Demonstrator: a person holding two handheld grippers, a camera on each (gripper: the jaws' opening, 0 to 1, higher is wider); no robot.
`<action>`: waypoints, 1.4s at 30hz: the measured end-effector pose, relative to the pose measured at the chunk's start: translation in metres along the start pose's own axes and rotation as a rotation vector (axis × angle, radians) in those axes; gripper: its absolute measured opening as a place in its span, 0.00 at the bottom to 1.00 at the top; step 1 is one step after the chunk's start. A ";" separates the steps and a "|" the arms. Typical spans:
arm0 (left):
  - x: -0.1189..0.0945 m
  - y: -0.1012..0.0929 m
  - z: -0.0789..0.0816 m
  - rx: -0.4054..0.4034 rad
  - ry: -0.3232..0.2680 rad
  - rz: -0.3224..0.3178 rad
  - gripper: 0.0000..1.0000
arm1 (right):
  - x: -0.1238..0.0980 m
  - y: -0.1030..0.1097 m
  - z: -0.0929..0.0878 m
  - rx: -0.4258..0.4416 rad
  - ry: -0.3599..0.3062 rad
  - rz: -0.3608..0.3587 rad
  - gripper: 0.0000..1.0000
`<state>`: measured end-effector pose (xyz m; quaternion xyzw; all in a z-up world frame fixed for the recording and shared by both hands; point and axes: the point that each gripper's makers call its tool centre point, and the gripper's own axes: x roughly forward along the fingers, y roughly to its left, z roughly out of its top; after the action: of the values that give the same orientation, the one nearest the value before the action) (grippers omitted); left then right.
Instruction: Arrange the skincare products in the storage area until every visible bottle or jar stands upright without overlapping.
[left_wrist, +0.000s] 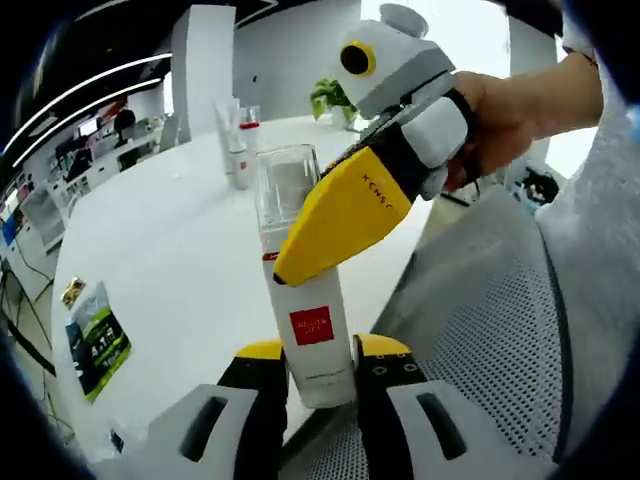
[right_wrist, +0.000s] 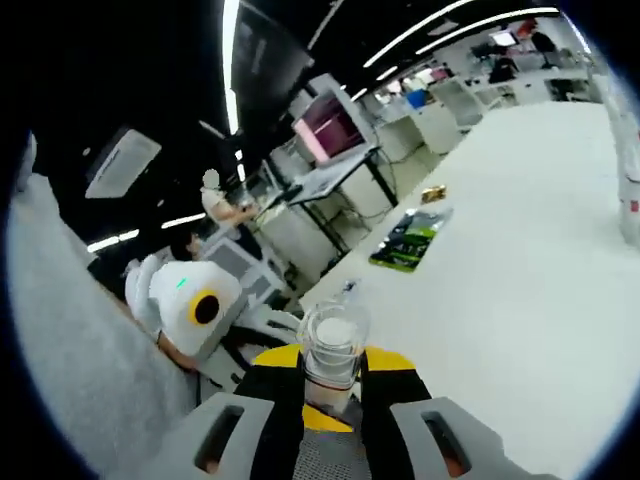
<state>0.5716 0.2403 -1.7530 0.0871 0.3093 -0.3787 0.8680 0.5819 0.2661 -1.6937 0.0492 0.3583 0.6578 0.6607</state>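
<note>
Up off the table edge (left_wrist: 180, 300), both claws (left_wrist: 318, 370) (right_wrist: 330, 385) clamped on one white bottle (left_wrist: 315, 335).

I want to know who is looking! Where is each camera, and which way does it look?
Left gripper view: rides the left gripper, facing across the white table; the person's hand shows.
Right gripper view: rides the right gripper, looking down the table toward the office; a grey sleeve shows.
Both share the white bottle with the clear cap, gripped by both grippers.
</note>
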 end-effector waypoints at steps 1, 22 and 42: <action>0.001 -0.007 0.001 -0.025 -0.007 -0.036 0.23 | -0.002 0.005 -0.001 -0.038 0.025 0.034 0.15; -0.003 0.019 -0.013 -0.069 0.055 0.094 0.22 | 0.011 -0.003 -0.001 0.044 -0.011 -0.005 0.15; -0.005 0.034 -0.020 -0.095 0.080 0.177 0.23 | 0.022 -0.027 0.009 0.402 -0.180 -0.290 0.18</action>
<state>0.5838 0.2741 -1.7686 0.0878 0.3526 -0.2817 0.8880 0.6066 0.2860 -1.7107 0.1857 0.4249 0.4648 0.7543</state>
